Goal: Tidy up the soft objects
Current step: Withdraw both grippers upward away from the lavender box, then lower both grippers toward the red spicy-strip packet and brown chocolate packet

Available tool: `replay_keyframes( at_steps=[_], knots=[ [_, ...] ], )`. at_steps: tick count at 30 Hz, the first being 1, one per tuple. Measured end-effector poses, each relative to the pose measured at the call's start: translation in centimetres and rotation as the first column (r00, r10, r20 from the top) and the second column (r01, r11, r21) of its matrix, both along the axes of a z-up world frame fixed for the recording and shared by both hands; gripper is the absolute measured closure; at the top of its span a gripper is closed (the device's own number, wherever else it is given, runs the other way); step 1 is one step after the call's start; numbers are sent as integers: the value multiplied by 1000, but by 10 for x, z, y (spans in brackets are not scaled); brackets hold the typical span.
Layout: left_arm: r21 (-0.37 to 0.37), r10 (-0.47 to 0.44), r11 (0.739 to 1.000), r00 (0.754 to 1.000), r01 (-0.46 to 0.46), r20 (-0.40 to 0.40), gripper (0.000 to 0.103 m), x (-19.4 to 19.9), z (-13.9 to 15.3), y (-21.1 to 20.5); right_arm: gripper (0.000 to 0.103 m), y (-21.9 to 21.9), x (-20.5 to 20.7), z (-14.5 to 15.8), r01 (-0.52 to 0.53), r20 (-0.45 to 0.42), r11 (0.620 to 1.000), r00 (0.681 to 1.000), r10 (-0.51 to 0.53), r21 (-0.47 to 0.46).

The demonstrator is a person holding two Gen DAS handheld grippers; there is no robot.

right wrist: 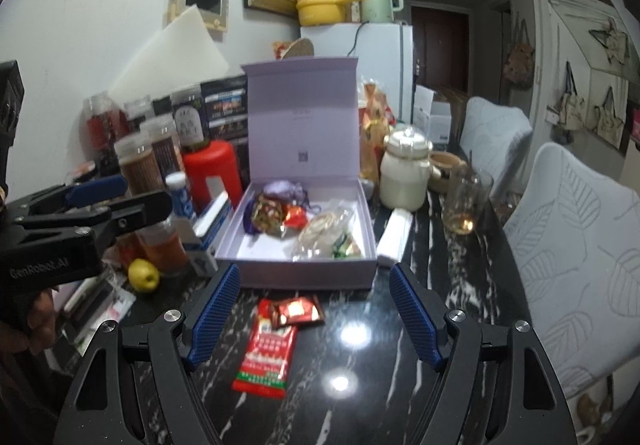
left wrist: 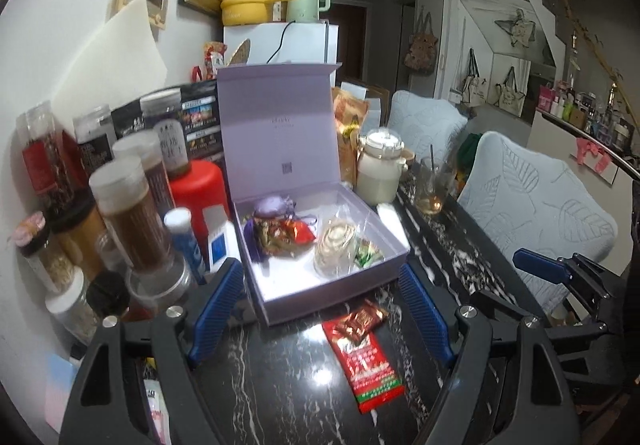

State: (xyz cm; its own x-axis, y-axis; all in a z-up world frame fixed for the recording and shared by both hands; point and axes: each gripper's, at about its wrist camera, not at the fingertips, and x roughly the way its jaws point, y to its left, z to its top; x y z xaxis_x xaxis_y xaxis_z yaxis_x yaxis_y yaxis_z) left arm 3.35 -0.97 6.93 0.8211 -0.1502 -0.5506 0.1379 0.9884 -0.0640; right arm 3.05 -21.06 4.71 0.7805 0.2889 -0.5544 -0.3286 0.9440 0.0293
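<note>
An open lavender box stands on the black marble table with its lid upright. Inside lie a purple pouch, colourful snack packets, a clear bag of pale rolls and green candies. In front of the box lie a long red sachet and a small red-brown packet. My left gripper is open above them. My right gripper is open, straddling the packets.
Jars and bottles crowd the left beside a red canister. A cream jar, a glass and a white carton stand right of the box. A yellow fruit lies left. Padded chairs line the right edge.
</note>
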Motion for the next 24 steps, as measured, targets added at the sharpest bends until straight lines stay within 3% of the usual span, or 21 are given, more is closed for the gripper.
replay_keyframes(
  at_steps=[9, 15, 24],
  knots=[
    [-81, -1, 997, 998, -4, -62, 23, -5, -37, 22, 25, 7, -9, -43, -23, -105, 998, 994, 28, 50],
    [-78, 7, 997, 993, -16, -114, 23, -6, -65, 33, 25, 21, -7, -76, -21, -174, 1000, 985, 24, 19],
    [-136, -2, 990, 980, -26, -201, 23, 6, -104, 51, 25, 35, 12, -108, -21, -242, 1000, 970, 17, -13]
  ],
)
